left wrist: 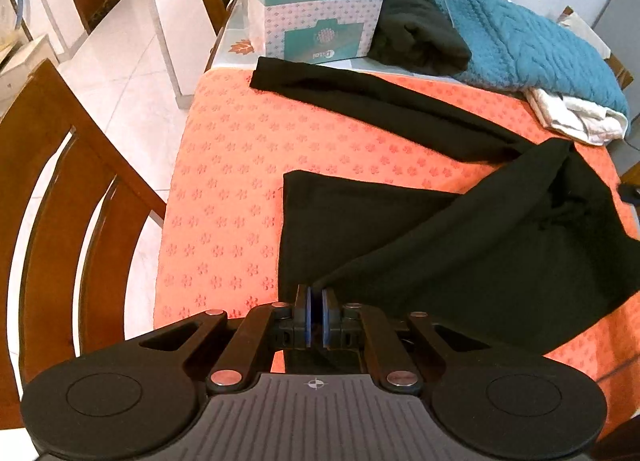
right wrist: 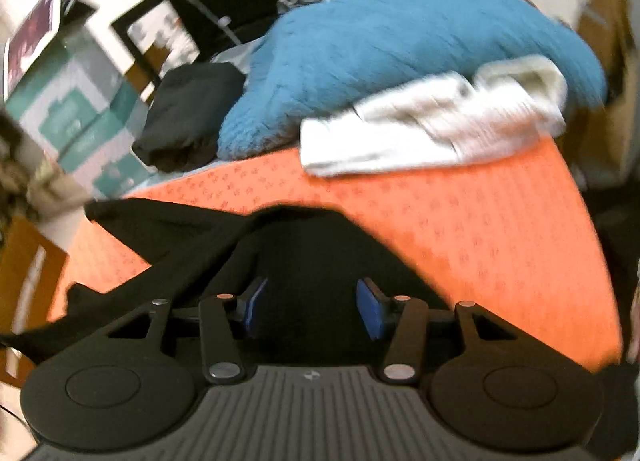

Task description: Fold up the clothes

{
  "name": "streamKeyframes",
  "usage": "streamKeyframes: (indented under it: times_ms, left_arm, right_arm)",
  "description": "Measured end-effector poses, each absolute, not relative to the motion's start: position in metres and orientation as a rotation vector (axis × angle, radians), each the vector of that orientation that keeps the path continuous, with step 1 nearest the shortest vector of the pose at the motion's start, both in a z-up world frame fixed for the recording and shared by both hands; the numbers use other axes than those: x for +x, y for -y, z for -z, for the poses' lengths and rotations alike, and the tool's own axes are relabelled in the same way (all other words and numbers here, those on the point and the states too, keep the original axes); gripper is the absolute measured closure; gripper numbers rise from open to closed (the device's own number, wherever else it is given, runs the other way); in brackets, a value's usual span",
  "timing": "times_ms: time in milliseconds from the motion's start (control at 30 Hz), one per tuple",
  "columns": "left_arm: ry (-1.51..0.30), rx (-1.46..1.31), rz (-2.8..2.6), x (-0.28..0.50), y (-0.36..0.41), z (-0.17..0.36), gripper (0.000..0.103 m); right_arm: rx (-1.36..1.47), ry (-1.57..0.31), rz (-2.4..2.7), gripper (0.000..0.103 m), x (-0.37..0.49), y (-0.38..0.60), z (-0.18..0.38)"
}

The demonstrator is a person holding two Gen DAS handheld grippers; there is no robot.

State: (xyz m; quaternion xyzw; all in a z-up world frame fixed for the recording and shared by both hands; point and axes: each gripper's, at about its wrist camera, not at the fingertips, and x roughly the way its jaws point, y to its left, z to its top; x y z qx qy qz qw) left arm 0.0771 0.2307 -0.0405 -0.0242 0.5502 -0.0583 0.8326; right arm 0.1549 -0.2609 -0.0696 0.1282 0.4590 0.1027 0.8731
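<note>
A black garment (left wrist: 460,245) lies partly folded on the orange flower-print mat (left wrist: 224,189), one long part stretching to the far left. My left gripper (left wrist: 316,301) is shut on the garment's near edge, lifting a fold of it. In the right wrist view, which is blurred, my right gripper (right wrist: 312,305) is open, its blue pads (right wrist: 370,307) wide apart over the black garment (right wrist: 312,245) on the mat (right wrist: 480,229). I cannot tell whether the pads touch the cloth.
Stacked teal and white boxes (left wrist: 316,17) stand at the mat's far edge. Beside them lie a folded black item (left wrist: 420,33), a teal knit sweater (left wrist: 528,45) and a white cloth (left wrist: 576,113). A wooden chair (left wrist: 60,221) stands at the left.
</note>
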Motion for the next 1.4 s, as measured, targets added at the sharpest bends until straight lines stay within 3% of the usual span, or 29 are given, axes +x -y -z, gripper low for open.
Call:
streamKeyframes:
  times_ms: [333, 367, 400, 433, 667, 1000, 1400]
  left_arm:
    - [-1.124, -0.093, 0.117, 0.091, -0.233, 0.025, 0.096]
    - [-1.115, -0.09, 0.12, 0.095, -0.232, 0.022, 0.096]
    - [-1.107, -0.085, 0.123, 0.1, -0.231, 0.02, 0.096]
    - [-1.1, -0.08, 0.126, 0.106, -0.231, 0.017, 0.096]
    - [-1.024, -0.082, 0.171, 0.145, -0.222, -0.004, 0.096]
    - [-1.075, -0.144, 0.148, 0.136, -0.257, -0.001, 0.096]
    - [-1.324, -0.113, 0.069, 0.049, -0.285, 0.05, 0.095]
  right_arm:
    - [-0.288, -1.014, -0.488, 0.05, 0.244, 0.202, 0.09]
    - [-0.313, -1.023, -0.509, 0.055, 0.249, 0.198, 0.093]
    - [-0.306, -1.03, -0.509, 0.084, 0.254, 0.199, 0.095]
    - [-0.299, -1.037, -0.508, 0.1, 0.259, 0.2, 0.096]
    - [-0.174, -0.899, -0.372, 0.101, 0.256, 0.234, 0.062]
    - [-0.236, -0.702, -0.459, 0.101, 0.142, 0.235, 0.022]
    - [-0.359, -0.838, -0.599, 0.101, 0.023, 0.189, 0.053]
